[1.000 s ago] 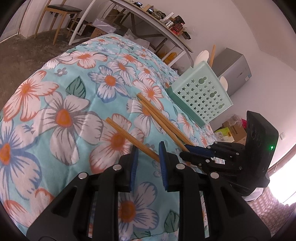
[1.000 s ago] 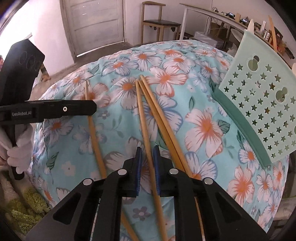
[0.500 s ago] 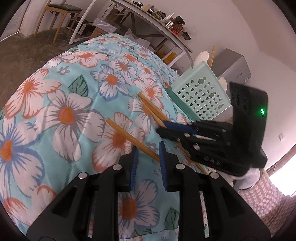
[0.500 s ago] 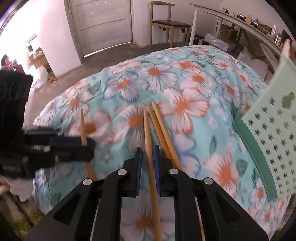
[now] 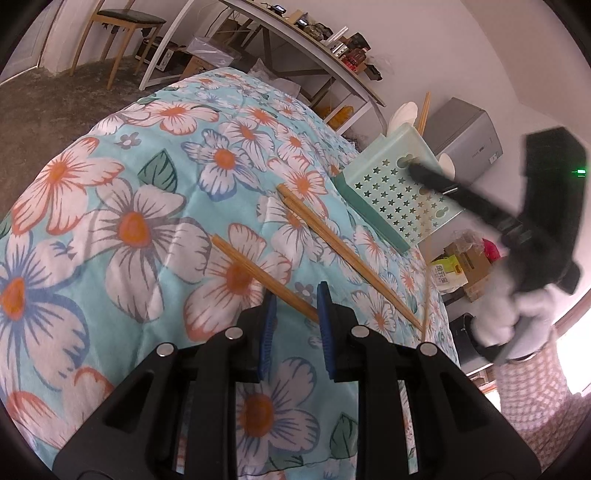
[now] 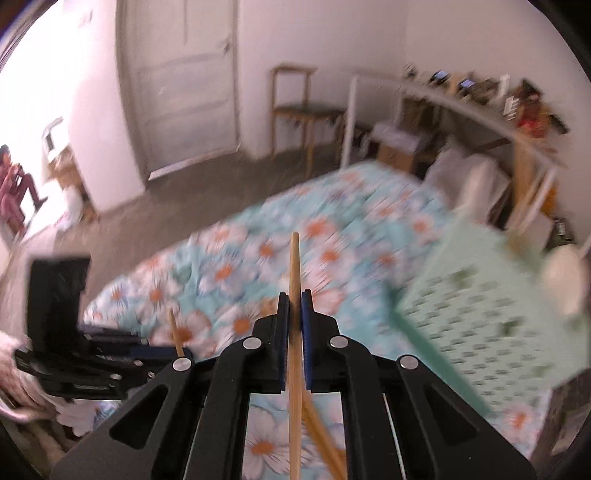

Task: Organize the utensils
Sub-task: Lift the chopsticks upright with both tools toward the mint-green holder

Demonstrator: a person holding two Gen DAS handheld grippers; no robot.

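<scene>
Over the flowered cloth [image 5: 122, 229] my left gripper [image 5: 295, 325] stands open, its blue pads either side of a wooden chopstick [image 5: 258, 275] that lies on the cloth. Two more chopsticks [image 5: 332, 240] lie side by side to its right. My right gripper [image 6: 294, 306] is lifted and its jaws are closing, the pads pressing on one chopstick [image 6: 294, 266] that sticks out forward. From the left wrist the right gripper [image 5: 415, 170] shows blurred in front of the mint star-holed basket [image 5: 380, 195]. That basket [image 6: 480, 314] is at the right gripper's right, and the left gripper [image 6: 181, 354] at its lower left.
White spoons [image 5: 404, 110] and an upright chopstick [image 5: 424, 107] stand in the basket. A grey cabinet [image 5: 465, 136], boxes [image 5: 461, 266], a long desk [image 5: 295, 40] and a chair [image 5: 122, 33] ring the cloth. A white-gloved hand [image 5: 495, 325] holds the right gripper.
The right gripper closed on one chopstick and rose off the cloth with it, moving up in front of the basket. The left gripper stayed in place, open around its chopstick.
</scene>
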